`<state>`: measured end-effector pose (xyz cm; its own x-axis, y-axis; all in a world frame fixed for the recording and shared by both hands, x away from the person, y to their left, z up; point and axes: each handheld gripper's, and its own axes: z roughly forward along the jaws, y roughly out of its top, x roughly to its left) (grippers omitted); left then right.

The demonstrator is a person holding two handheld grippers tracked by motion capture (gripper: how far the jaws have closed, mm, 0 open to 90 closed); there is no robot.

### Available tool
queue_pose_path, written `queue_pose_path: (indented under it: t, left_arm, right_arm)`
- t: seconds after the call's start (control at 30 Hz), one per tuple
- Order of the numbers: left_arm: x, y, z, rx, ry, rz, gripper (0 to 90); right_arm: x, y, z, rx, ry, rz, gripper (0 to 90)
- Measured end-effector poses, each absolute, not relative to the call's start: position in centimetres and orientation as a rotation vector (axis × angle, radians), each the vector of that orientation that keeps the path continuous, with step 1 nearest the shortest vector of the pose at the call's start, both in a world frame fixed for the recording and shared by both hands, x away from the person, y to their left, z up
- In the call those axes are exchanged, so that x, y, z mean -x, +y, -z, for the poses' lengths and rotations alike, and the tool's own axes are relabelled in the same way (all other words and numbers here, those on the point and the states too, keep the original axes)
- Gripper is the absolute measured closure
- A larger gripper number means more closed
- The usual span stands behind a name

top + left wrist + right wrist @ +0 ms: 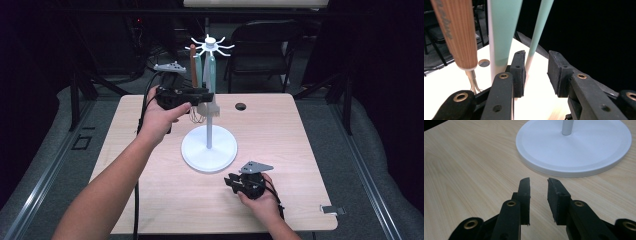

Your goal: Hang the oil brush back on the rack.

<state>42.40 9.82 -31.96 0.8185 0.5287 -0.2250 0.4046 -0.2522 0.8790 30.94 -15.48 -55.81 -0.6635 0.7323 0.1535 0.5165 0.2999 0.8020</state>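
A white stand with a round base and a thin pole carries a ring of hooks at its top. From the hooks hang a wooden-handled whisk, a wide mint-green handle and a thin mint-green handle. My left gripper is held up level at the utensils' lower ends. Its jaws stand open, the thin mint handle's white tip hangs between them close to the left pad, and the pads do not press on it. My right gripper rests low on the table just in front of the base, open with nothing between its jaws.
The light wooden table has a round cable hole behind the stand and a small metal clip at its right front corner. A dark folding chair stands beyond the far edge.
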Motion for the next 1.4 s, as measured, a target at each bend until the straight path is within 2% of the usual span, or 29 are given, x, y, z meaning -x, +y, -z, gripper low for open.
queue_pose_path:
  t: [0.67,0.8,1.27,1.4]
  left_arm:
    - [-40.8,12.1,32.3,-1.885,0.723,-0.185,64.8]
    - [-40.0,13.4,32.9,-1.873,0.748,-0.204,59.3]
    - [-36.6,18.2,41.1,-1.974,0.88,-0.384,50.0]
    - [-35.9,19.4,44.2,-1.965,0.94,-0.346,49.2]
  right_arm:
    - [-30.9,-15.5,55.8,-1.14,2.322,-1.286,70.5]
    - [-30.9,-15.6,55.7,-1.143,2.324,-1.286,69.9]
    - [-31.4,-17.1,55.1,-1.181,2.266,-1.302,61.5]
    - [-31.5,-17.4,55.2,-1.191,2.263,-1.285,59.3]
